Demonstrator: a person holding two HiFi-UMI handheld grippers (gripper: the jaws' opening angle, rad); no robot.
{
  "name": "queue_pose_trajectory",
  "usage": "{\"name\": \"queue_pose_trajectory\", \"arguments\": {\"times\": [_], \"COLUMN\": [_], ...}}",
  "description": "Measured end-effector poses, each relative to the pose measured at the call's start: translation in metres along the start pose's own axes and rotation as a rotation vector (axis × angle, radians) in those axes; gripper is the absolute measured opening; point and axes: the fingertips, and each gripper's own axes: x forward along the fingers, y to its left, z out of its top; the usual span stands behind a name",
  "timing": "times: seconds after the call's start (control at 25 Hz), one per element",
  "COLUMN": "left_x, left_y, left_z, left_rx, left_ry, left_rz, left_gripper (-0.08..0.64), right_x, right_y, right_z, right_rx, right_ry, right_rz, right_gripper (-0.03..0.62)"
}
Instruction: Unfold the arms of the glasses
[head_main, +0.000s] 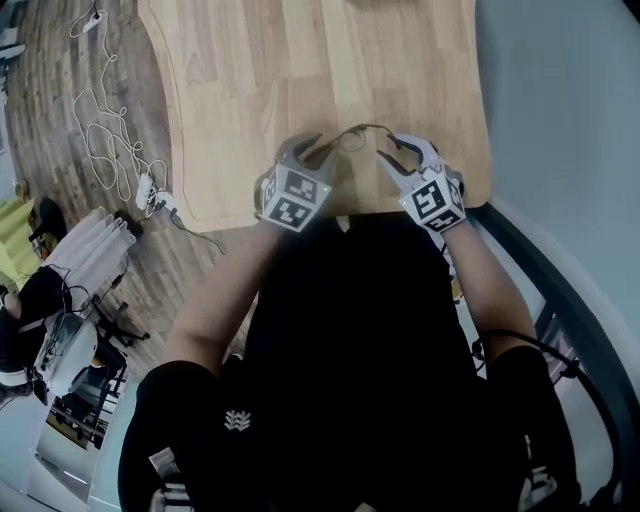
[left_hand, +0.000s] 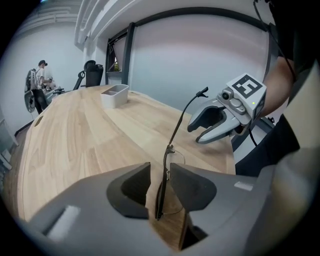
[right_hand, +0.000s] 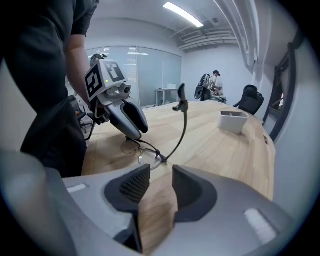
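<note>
The glasses (right_hand: 149, 158) lie on the wooden table (head_main: 300, 60) near its edge, at 12 o'clock from the person's torso in the head view, between the 2 grippers. 1 arm (right_hand: 183, 125) of the glasses stands up from its hinge in a curve.

The left gripper (left_hand: 160, 180) has its jaws narrowly apart. The frame stands edge-on in the gap, and a sliver of table shows between it and the left pad (left_hand: 136, 182).

The right gripper (right_hand: 161, 187) has its jaws apart with nothing between them. The glasses lie just ahead of it at 12 o'clock.

In the left gripper view a white rectangular container (left_hand: 112, 100) sits on the table, well apart at 11 o'clock.
</note>
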Motion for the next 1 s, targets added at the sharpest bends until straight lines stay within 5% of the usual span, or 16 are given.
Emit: {"name": "queue_pose_trajectory", "arguments": {"times": [0.36,0.76,1.0], "left_x": [0.018,0.015,0.005], "left_y": [-0.008,-0.011,-0.019], "left_z": [-0.009,-0.008,-0.002], "left_rx": [0.040,0.014,0.050], "left_ry": [0.073,0.056,0.012], "left_rz": [-0.059,-0.088,-0.111], "left_gripper": [0.096,0.026,0.025], "right_x": [-0.004,-0.005,-0.005], "right_y": [-0.001,0.011,0.008], "right_z": [-0.013,0.005,0.022], "right_rx": [0.069,0.092,0.328], "right_ry": [0.011,-0.028,-0.150], "right_rz": [-0.022,0.011,0.061], "right_gripper": [0.132,0.132,0.132]}}
